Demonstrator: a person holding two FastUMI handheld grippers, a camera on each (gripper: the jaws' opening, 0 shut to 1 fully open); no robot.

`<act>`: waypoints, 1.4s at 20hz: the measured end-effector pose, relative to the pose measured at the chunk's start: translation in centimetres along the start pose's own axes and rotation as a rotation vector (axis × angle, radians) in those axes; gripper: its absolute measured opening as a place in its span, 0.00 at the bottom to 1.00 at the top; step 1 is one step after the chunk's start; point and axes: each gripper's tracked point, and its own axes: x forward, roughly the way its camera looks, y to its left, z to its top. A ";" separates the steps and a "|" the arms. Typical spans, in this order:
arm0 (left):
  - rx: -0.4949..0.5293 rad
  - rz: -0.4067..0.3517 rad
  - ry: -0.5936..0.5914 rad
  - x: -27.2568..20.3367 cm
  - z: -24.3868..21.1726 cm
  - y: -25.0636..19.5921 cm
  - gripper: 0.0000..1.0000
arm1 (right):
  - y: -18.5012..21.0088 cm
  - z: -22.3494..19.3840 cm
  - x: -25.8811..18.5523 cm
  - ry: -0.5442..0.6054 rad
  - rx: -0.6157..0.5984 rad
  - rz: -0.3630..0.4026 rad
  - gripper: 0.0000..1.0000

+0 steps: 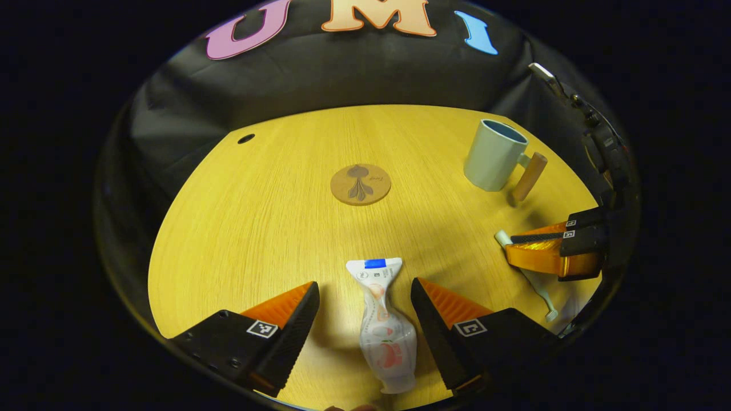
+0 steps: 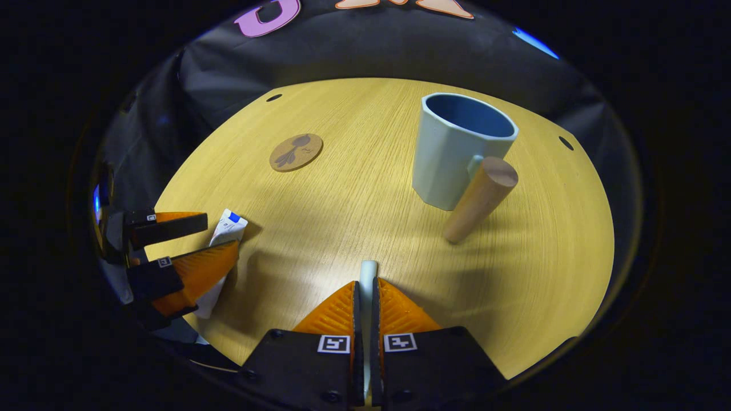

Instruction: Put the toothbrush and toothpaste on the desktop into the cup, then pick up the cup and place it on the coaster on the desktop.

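Between our spread left gripper (image 1: 365, 308) lies the toothpaste (image 1: 384, 325) — soft, probably light, best pinched mid-body; our right gripper (image 2: 365, 297) pinches the toothbrush (image 2: 368, 274).

Open desktop (image 2: 354, 200) between coaster (image 2: 296, 152) and cup (image 2: 457, 151), its wooden handle (image 2: 481, 200) jutting nearward.

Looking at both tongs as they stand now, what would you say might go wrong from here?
1. The right tongs are shut on the thin toothbrush near one end, so it may pivot or slip on the way to the cup.
2. The left tongs straddle the toothpaste, still open; the soft tube may squash or slide when they close.
3. The cup's wooden handle faces the right tongs, so a low approach could knock it.
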 end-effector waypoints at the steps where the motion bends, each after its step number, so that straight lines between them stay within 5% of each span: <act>1: -0.006 0.001 0.012 0.2 -0.4 0.0 0.95 | 0.0 0.0 0.0 0.000 -0.001 0.001 0.07; 9: -0.025 -0.007 0.017 0.9 -0.4 -0.1 0.91 | 0.0 0.0 0.0 -0.003 -0.006 0.009 0.07; 18: -0.068 0.028 -0.016 1.3 0.3 -0.3 0.36 | 0.1 0.1 0.0 -0.010 -0.011 0.014 0.07; 20: -0.046 0.045 -0.026 1.5 0.4 -0.4 0.17 | 0.1 0.1 0.0 -0.012 -0.013 0.013 0.07; 28: -0.073 0.040 -0.087 1.2 0.9 -0.6 0.04 | 0.1 0.3 0.1 -0.057 0.001 0.024 0.07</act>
